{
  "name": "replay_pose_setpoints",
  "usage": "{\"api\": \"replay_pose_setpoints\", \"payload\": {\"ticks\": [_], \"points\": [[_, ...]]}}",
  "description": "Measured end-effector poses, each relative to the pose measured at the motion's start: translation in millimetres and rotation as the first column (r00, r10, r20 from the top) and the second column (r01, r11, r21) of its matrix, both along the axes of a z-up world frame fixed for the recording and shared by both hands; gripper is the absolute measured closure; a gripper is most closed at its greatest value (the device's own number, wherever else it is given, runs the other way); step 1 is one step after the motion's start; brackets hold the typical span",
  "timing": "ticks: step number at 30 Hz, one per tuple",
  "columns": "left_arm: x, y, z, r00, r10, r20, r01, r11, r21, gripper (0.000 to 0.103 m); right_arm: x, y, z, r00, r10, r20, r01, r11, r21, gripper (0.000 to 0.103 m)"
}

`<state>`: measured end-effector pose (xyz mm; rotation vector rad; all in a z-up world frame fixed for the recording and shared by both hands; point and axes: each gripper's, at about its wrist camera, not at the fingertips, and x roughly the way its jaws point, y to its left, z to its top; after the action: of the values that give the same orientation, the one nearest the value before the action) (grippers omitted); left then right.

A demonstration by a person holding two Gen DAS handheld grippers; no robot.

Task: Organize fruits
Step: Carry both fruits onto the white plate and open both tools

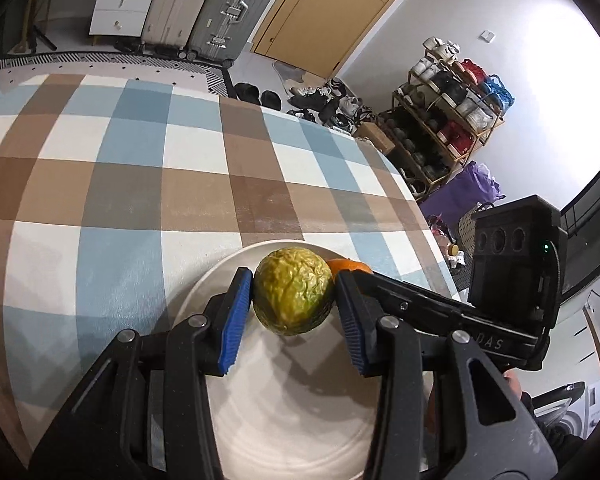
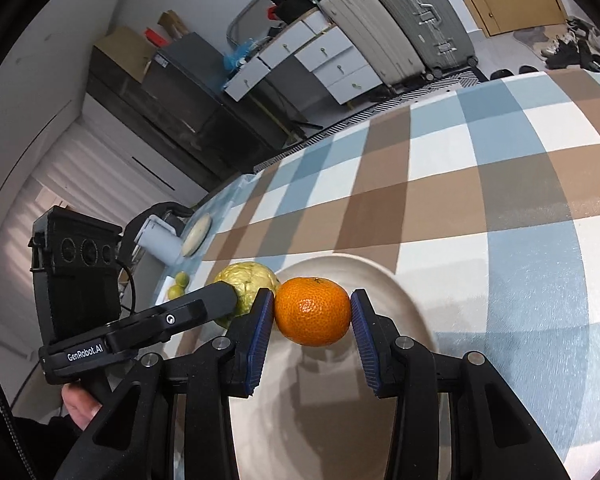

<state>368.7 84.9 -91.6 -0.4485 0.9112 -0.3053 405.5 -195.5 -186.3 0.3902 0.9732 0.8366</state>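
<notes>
Left gripper (image 1: 294, 296): fingers clamp the wrinkled green fruit (image 1: 293, 290) over the plate (image 1: 220, 280).
Right gripper (image 2: 312, 312): fingers grip the orange (image 2: 312, 311).

place: a home, lived-in room | far: suitcases (image 1: 220, 8) beside white drawers (image 1: 122, 0), wooden door (image 1: 340, 8) | right: loaded shoe rack (image 1: 448, 120) | near: checked tablecloth (image 1: 140, 168)

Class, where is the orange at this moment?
The orange is clamped in the right gripper above the white plate, beside the wrinkled green fruit.
</notes>
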Motion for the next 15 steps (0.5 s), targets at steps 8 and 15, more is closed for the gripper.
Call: {"api": "replay_pose_setpoints", "payload": {"ticks": [8, 15], "points": [[11.3, -4.9, -13.5, 0.999, -0.017, -0.027, 0.017, 1.0, 0.005, 0.063, 5.1, 7.7, -4.8, 1.0, -0.009, 0.022, 0.01, 0.997, -0.071, 0.061], [5.0, -8.9, -3.2, 1.0, -0.005, -0.014, 0.006, 1.0, 0.03, 0.056, 0.3, 5.1, 3.0, 0.998, -0.023, 0.056, 0.027, 0.998, -0.061, 0.048]]}}
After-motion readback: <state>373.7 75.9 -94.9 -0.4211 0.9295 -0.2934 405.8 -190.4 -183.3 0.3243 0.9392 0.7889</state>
